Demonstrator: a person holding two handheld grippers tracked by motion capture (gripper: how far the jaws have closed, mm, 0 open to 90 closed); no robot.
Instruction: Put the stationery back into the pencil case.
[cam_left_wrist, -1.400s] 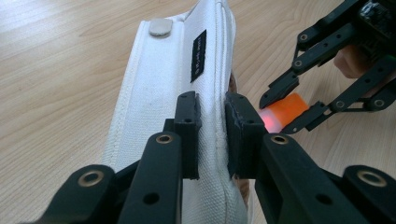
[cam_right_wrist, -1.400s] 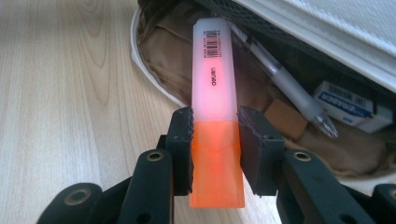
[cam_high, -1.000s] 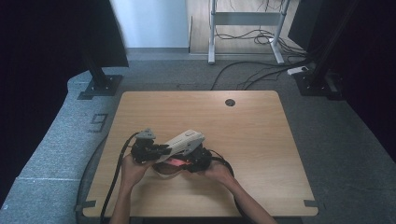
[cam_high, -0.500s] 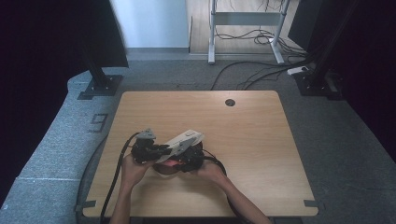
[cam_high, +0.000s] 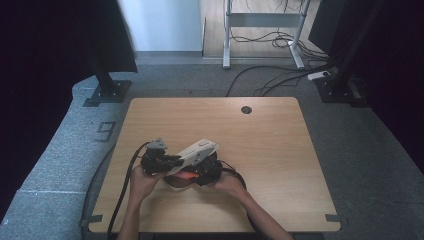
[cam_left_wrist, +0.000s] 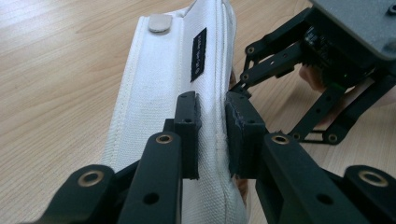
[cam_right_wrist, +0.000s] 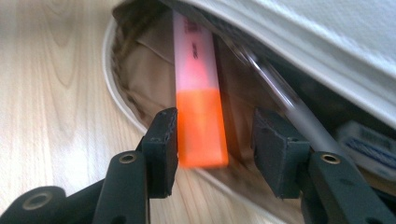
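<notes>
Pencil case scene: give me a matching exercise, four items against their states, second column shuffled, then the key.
1. left gripper
2. right gripper
3. orange highlighter
4. white pencil case

A. sticks out of the case mouth
B. jaws open either side of the highlighter
C. pinched at its edge, lifted open
D. shut on fabric

Pairs: 1-D, 2-B, 3-A, 4-C

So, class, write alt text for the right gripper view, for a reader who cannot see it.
An orange highlighter sticks out of an open white pencil case lying on a wooden table, between the parted black jaws of the right gripper. A blurred pen lies beside it in the tan lining.
</notes>
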